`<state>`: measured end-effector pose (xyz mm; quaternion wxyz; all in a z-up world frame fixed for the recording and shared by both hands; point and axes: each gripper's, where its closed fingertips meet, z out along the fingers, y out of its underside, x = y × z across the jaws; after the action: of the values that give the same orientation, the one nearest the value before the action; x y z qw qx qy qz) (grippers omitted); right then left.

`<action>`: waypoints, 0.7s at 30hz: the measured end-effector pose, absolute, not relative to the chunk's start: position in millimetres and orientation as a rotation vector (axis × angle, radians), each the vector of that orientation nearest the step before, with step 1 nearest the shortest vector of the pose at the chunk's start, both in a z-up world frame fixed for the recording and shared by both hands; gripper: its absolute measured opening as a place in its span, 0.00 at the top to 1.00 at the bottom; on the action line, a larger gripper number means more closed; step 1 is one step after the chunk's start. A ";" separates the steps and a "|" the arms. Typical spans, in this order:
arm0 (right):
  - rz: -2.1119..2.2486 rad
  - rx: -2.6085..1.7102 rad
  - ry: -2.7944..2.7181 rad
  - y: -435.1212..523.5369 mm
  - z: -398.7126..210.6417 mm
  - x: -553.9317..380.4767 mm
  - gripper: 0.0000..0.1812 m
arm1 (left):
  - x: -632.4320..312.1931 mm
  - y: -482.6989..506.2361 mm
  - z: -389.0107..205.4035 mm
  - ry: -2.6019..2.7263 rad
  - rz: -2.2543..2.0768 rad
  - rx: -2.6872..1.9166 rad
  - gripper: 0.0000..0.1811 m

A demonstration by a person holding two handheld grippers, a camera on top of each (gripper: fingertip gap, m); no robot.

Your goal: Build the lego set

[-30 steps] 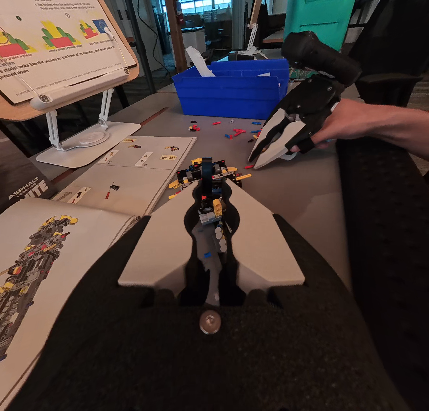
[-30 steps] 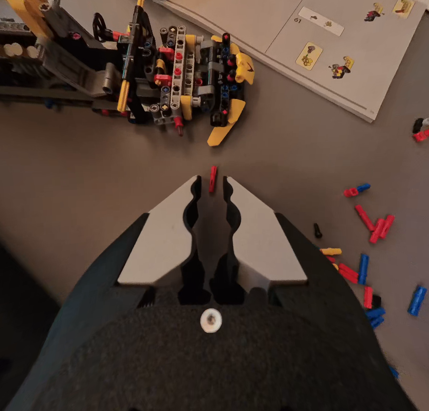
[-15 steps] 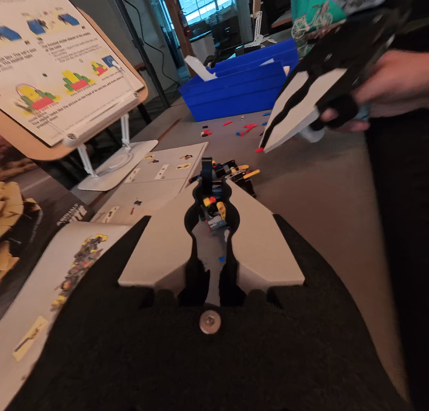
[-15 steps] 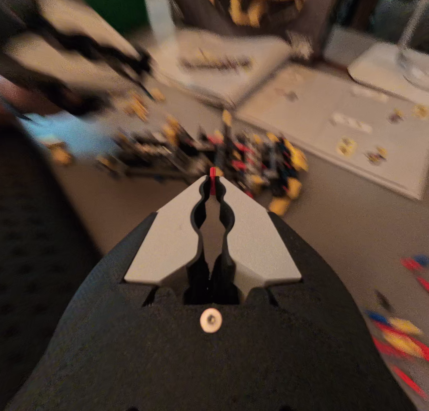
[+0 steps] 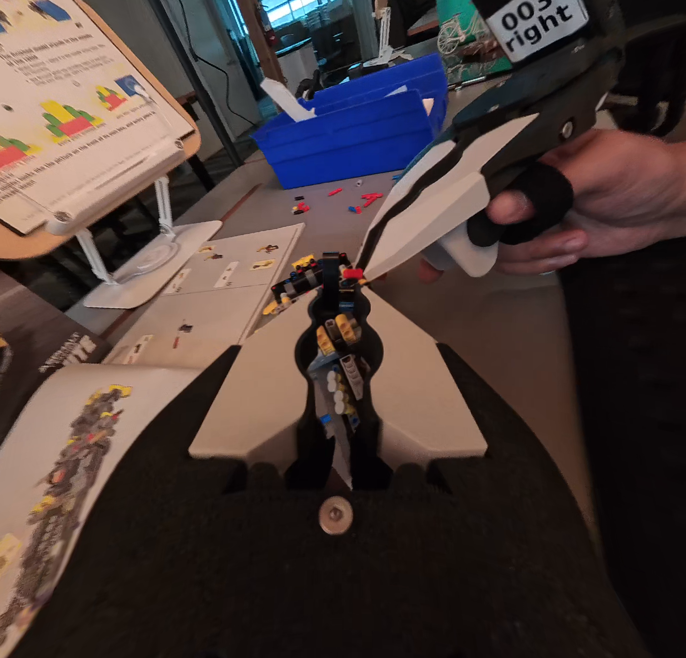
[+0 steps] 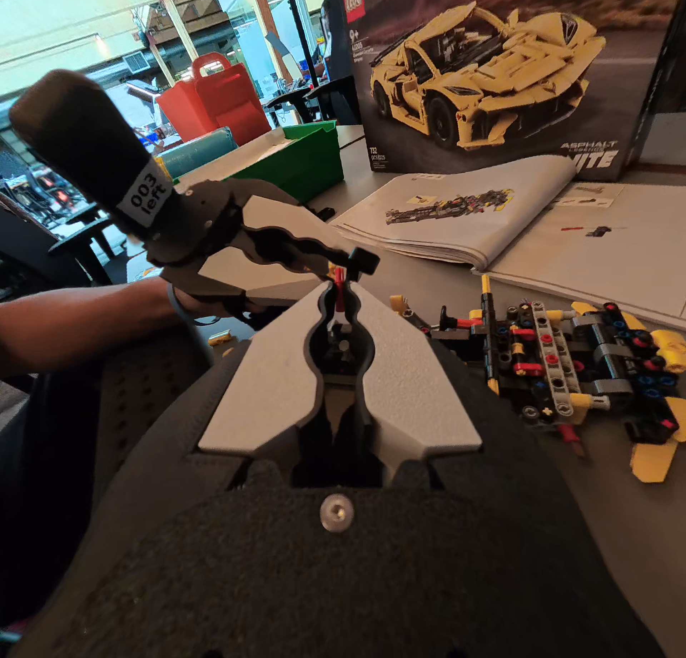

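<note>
My left gripper (image 5: pixel 336 293) is shut on a small black part (image 5: pixel 331 270), held upright above the table. The black, grey and yellow lego chassis (image 6: pixel 557 365) lies on the table beyond and below it. I cannot tell whether the black part is joined to the chassis. My right gripper (image 6: pixel 338 287) is shut on a red pin (image 6: pixel 338 298). In the left wrist view the right gripper (image 5: pixel 365 272) comes in from the upper right, with the red pin (image 5: pixel 352 273) touching or nearly touching the black part. The right wrist view shows the left gripper (image 6: pixel 345 257) at the left with the black part (image 6: pixel 362 261).
An open instruction booklet (image 6: pixel 464 213) lies behind the chassis, with the set's box (image 6: pixel 501 75) standing behind it. A blue bin (image 5: pixel 352 142) and loose red, blue and black pins (image 5: pixel 356 202) lie at the table's far end. A sheet on a stand (image 5: pixel 74 120) is at the left, and a green bin (image 6: pixel 297 157) stands farther off. Less than 4 cm separates the two grippers' tips.
My right gripper closed on the red pin on the table, lifted it and swung over to the left gripper's tip. The left gripper stayed shut on the black part.
</note>
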<state>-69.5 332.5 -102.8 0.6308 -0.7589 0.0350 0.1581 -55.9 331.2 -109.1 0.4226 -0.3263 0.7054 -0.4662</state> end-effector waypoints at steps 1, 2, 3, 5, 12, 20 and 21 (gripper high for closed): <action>0.338 -1.725 0.059 331.5 -100.2 -69.8 0.98 | -56.5 330.4 -109.4 1.772 -1.197 -0.835 0.91; 0.311 -1.720 0.036 330.7 -98.8 -70.3 0.98 | -57.4 328.7 -110.4 1.787 -1.231 -0.848 0.91; 0.284 -1.727 0.020 330.3 -99.9 -70.4 0.98 | -58.8 326.5 -111.7 1.805 -1.267 -0.863 0.91; 0.263 -1.742 0.003 330.2 -103.0 -72.4 0.98 | -60.0 325.6 -109.3 1.801 -1.316 -0.882 0.91; 0.179 -1.777 -0.056 327.7 -108.1 -71.5 0.98 | -59.4 333.2 -104.9 1.769 -1.362 -0.927 0.91; 0.093 -1.797 -0.115 329.4 -111.0 -74.9 0.98 | -58.4 338.2 -104.2 1.756 -1.417 -0.986 0.91; 0.085 -1.804 -0.122 329.8 -112.2 -75.6 0.98 | -59.2 337.1 -102.5 1.751 -1.449 -0.992 0.91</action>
<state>-75.6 329.8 -112.2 0.6178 -0.7837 -0.0530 0.0368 -59.2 337.1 -102.5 0.3249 -0.3782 0.6679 -0.5525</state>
